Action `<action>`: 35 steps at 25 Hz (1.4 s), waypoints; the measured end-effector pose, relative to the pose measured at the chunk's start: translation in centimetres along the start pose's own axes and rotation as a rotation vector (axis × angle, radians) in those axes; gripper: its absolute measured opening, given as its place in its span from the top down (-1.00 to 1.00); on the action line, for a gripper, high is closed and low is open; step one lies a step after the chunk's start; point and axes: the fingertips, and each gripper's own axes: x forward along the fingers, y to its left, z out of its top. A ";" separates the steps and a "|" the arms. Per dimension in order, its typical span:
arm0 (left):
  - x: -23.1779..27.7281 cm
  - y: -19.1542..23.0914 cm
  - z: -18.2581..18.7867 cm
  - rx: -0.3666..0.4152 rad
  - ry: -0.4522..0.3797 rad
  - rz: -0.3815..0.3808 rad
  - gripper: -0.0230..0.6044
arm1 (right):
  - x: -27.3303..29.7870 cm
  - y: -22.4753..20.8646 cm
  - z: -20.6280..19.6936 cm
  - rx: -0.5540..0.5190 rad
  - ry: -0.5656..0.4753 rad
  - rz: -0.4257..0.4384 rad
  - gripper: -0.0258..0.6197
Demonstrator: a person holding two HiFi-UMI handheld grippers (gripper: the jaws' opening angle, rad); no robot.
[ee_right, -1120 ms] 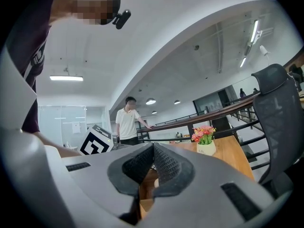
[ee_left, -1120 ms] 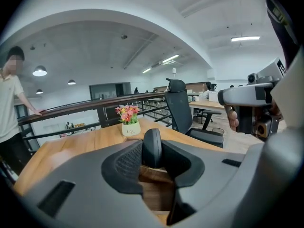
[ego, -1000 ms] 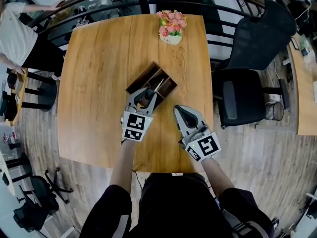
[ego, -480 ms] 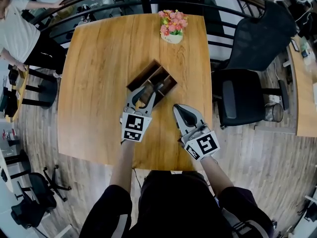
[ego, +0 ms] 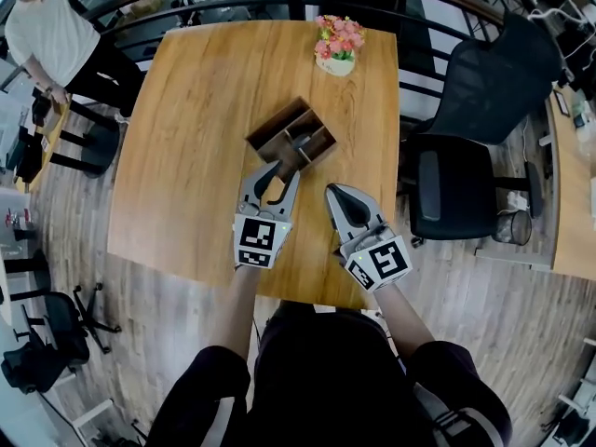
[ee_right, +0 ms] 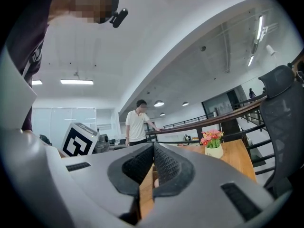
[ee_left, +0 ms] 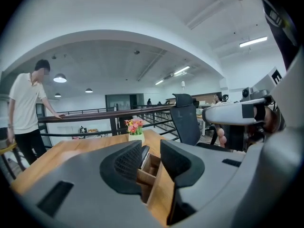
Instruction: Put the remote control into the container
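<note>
A brown wooden container (ego: 276, 128) with dividers stands on the wooden table (ego: 186, 156), and the dark remote control (ego: 296, 144) rests inside it. My left gripper (ego: 279, 169) hovers just short of the container's near corner, open, with only bare table showing between its jaws. In the left gripper view the container (ee_left: 153, 171) appears through the gap of the left gripper (ee_left: 151, 158), with the remote's dark end (ee_left: 144, 153) sticking up from a compartment. My right gripper (ego: 333, 192) hangs to the right, shut and empty; the right gripper (ee_right: 153, 159) shows pads touching.
A pot of pink flowers (ego: 337, 48) stands at the table's far edge. A black office chair (ego: 466, 147) is right of the table. A person in a white shirt (ego: 56, 35) leans on the railing at the far left.
My left gripper has drawn back from the container, and the dark shape between its jaws is gone. The remote now lies in the container. The head camera has shifted.
</note>
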 end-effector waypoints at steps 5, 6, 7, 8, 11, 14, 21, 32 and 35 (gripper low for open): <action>-3.6 -2.9 2.1 -0.013 -0.059 0.065 0.55 | -2.8 1.5 1.2 -0.010 -0.024 0.049 0.86; -4.3 -3.5 2.7 -0.017 -0.078 0.080 0.55 | -3.4 1.7 1.4 -0.012 -0.029 0.058 0.86; -5.0 -4.1 3.3 -0.021 -0.098 0.094 0.55 | -4.0 1.9 1.6 -0.015 -0.032 0.067 0.86; -5.8 -4.8 3.8 -0.025 -0.120 0.108 0.56 | -4.6 2.1 1.8 -0.019 -0.035 0.076 0.86; -8.5 -6.6 4.8 -0.036 -0.183 0.150 0.84 | -6.3 3.1 2.1 -0.047 -0.040 0.090 0.86; -10.7 -8.6 5.4 -0.035 -0.212 0.179 0.89 | -8.1 3.9 2.3 -0.067 -0.042 0.107 0.87; -13.8 -12.3 5.2 -0.043 -0.219 0.225 0.89 | -11.9 5.0 2.6 -0.059 -0.059 0.144 0.87; -16.0 -15.6 4.5 -0.031 -0.193 0.255 0.89 | -14.6 6.0 2.0 -0.038 -0.066 0.185 0.87; -16.3 -15.9 4.3 -0.031 -0.184 0.263 0.89 | -14.8 6.2 1.9 -0.028 -0.057 0.185 0.87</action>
